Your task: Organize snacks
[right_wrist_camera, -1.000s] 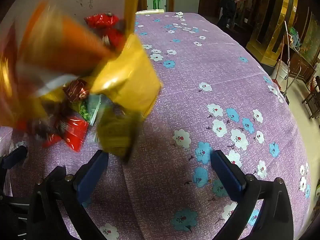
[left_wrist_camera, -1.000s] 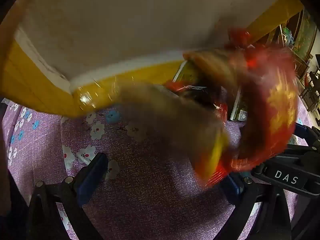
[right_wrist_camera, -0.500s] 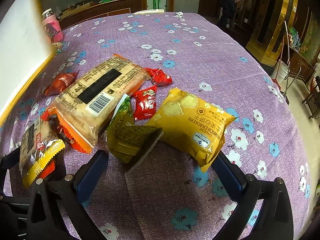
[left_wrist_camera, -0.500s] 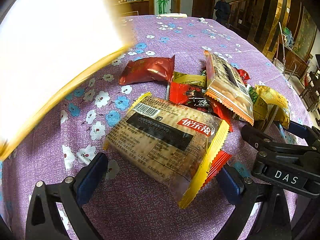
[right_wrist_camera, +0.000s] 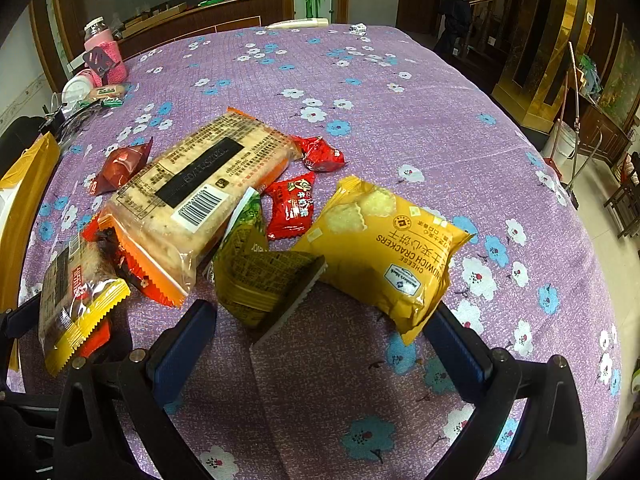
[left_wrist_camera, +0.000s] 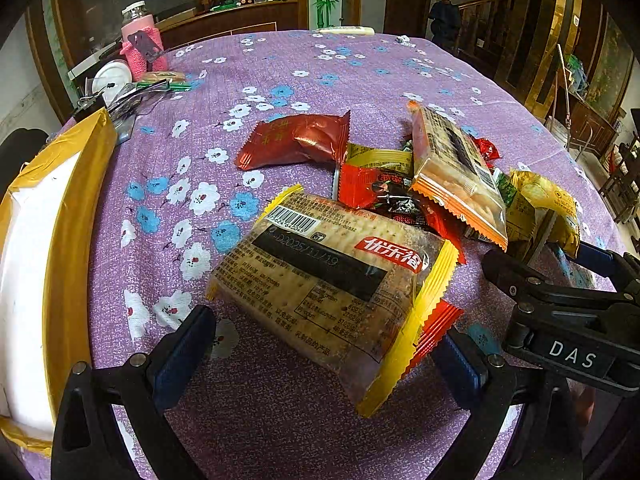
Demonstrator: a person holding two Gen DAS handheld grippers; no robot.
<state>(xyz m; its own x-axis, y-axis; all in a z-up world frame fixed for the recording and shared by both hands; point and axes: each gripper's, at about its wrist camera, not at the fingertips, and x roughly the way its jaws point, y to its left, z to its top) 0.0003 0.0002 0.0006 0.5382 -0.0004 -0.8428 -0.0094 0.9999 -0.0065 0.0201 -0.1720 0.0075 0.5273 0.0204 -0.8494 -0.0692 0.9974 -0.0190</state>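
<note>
My left gripper and right gripper gape wide, empty; only right view shows cheese sandwich crackers whole.

A purple flowered tablecloth covers the table. At its far left corner stands a bottle in a pink knitted sleeve, with a white lid just beside it. At the cloth's far edge lies a long white object, and beyond that edge stands a wooden stair rail.
</note>
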